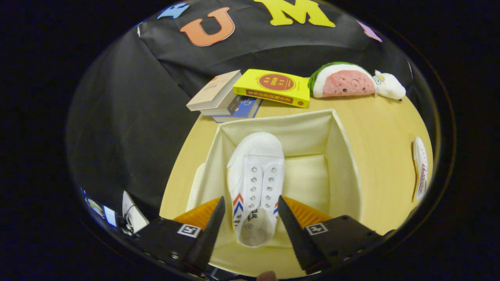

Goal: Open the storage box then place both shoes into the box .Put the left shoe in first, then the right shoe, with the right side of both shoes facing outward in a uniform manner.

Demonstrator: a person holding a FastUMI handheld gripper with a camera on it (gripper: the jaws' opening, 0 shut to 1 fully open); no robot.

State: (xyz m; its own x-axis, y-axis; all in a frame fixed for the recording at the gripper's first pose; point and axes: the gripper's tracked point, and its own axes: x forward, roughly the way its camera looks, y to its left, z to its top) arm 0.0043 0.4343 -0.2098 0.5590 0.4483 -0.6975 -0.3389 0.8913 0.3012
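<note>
gripper [250, 208] spread wide around shoe [256, 183] in storage box [343, 156]; second shoe [420, 168] apart on table [383, 125]; books [250, 91], watermelon plush [343, 80] beyond box.

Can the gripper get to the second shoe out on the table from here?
Probably yes: the gripper stands open around the shoe in the box, and the other shoe lies on bare table beyond the box wall.

Open cream storage box [343, 156] on table; white shoe [256, 183] upright inside, second shoe [420, 168] lay outside, well apart.
</note>
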